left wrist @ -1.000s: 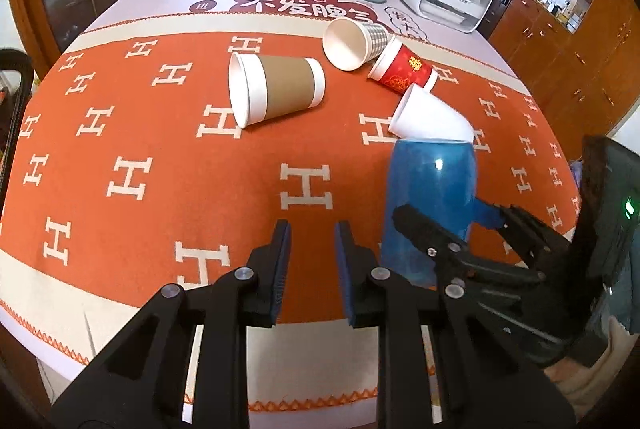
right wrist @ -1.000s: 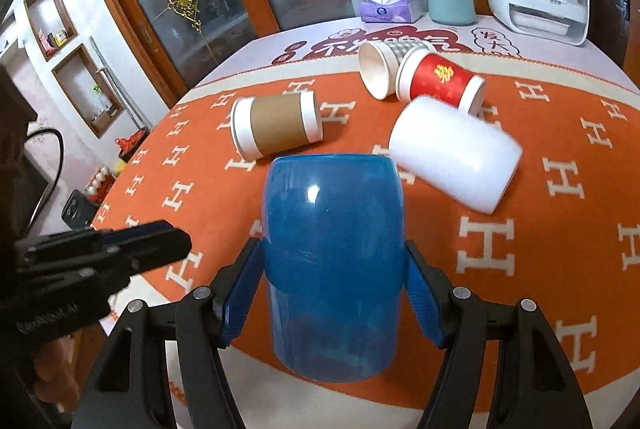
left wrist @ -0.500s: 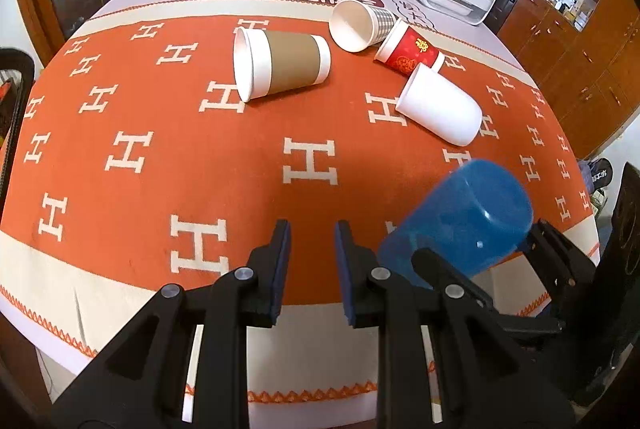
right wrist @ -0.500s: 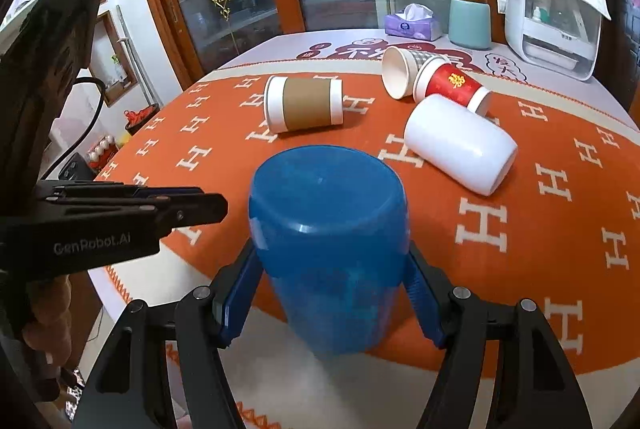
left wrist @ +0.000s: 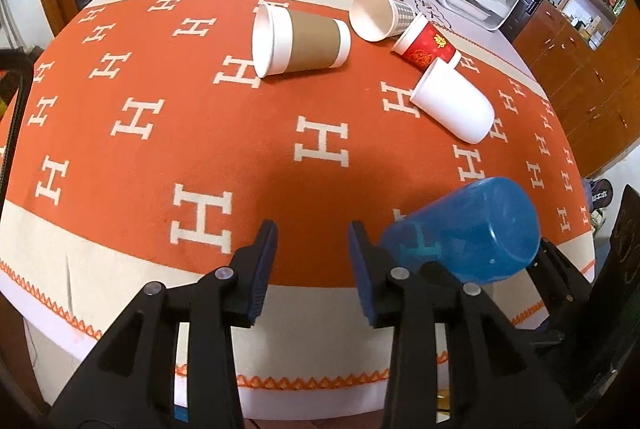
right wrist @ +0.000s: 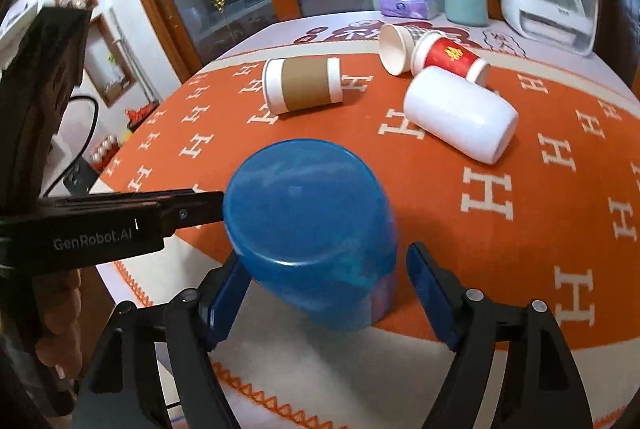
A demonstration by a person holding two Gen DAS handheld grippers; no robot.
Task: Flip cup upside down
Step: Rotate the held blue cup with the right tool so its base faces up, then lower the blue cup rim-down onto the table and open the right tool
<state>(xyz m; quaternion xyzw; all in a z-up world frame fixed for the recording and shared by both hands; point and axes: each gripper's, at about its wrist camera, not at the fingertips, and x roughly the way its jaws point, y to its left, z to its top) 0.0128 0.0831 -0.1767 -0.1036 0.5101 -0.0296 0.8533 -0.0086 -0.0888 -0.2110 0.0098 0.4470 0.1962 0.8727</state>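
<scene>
Right wrist view has the blue cup (right wrist: 312,229) base-up between the right claw (right wrist: 320,293) pads, low over the tabletop (right wrist: 520,229) near its front edge. The right pad stands off the wall, so the claw looks spread and the cup seems freed, or nearly so. It leans; whether its rim sits flat I cannot tell. A tilted rim could let it topple toward the edge, or a pad could drag it on the way out. The left claw (left wrist: 312,261) hangs spread and empty beside it. Four cups (left wrist: 300,41) lie further back.
</scene>
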